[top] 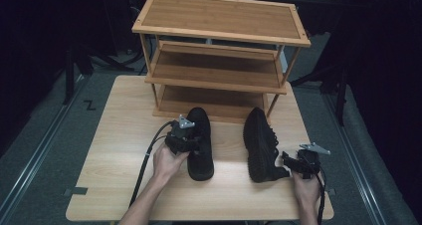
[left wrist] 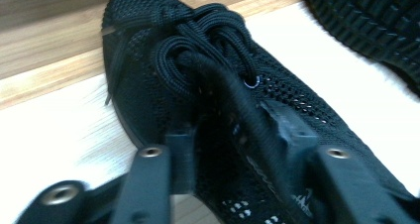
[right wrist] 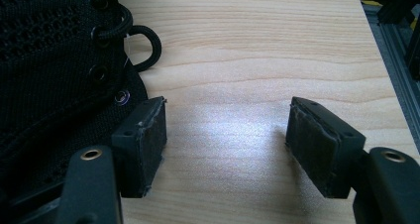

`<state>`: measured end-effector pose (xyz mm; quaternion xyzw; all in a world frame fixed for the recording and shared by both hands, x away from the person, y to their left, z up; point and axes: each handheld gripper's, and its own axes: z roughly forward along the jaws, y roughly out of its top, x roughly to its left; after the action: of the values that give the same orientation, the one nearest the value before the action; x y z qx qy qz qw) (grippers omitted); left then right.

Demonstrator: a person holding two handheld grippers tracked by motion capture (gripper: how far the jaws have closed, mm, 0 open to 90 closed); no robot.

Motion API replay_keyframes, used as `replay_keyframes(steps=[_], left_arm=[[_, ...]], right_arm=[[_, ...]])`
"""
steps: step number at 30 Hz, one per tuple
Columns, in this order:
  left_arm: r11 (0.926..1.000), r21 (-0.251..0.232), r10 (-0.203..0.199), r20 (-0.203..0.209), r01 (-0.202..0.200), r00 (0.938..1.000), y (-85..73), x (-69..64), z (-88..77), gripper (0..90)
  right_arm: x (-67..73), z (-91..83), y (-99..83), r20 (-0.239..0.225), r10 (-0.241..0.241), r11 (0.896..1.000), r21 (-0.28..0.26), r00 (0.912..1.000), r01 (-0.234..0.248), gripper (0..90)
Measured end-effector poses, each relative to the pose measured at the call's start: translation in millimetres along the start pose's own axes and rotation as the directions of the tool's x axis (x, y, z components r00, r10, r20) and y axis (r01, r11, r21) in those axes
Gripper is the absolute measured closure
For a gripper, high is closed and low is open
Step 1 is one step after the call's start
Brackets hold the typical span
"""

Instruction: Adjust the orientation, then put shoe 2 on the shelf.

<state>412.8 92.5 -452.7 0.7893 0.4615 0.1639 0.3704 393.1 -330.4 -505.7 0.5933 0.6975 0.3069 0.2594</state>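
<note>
The left gripper is pinching the left shoe's collar wall, needing a deeper bite, while the right gripper is gaping empty beside the right shoe.

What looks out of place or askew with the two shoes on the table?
The right shoe lies tipped on its side, its ribbed sole facing the left shoe, which stands upright. Both shoes sit on the table in front of the wooden rack, whose shelves look bare. Nothing looks damaged.
</note>
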Motion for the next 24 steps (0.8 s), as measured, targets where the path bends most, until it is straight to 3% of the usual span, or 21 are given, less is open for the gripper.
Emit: replay_keyframes(steps=[3, 9, 14, 24], left_arm=[[1.0, 0.006, -0.001, -0.021, 0.001, 0.9998, -0.4, -1.0, 0.6, 69.9], [1.0, -0.001, -0.007, -0.046, 0.007, 0.9989, -0.7, -5.7, 3.3, 79.5], [0.9992, -0.029, -0.028, -0.01, 0.028, 0.9995, 0.2, -5.2, 1.0, 87.2], [0.9981, -0.056, -0.024, 0.052, 0.027, 0.9983, 4.5, -10.6, -1.1, 88.2]], right_arm=[[0.2, 0.0, 0.0, 0.001, 0.0, 1.0, 0.0, 1.0, 0.0, 32.3], [0.2, 0.0, 0.0, -0.001, -0.001, 1.0, 0.0, 1.0, 0.001, 32.4], [-0.4, 0.1, 0.0, -0.003, -0.007, 1.0, -0.002, 1.0, 0.007, 32.3], [-0.4, 0.0, 0.0, -0.006, -0.007, 1.0, -0.002, 1.0, 0.007, 32.3]])
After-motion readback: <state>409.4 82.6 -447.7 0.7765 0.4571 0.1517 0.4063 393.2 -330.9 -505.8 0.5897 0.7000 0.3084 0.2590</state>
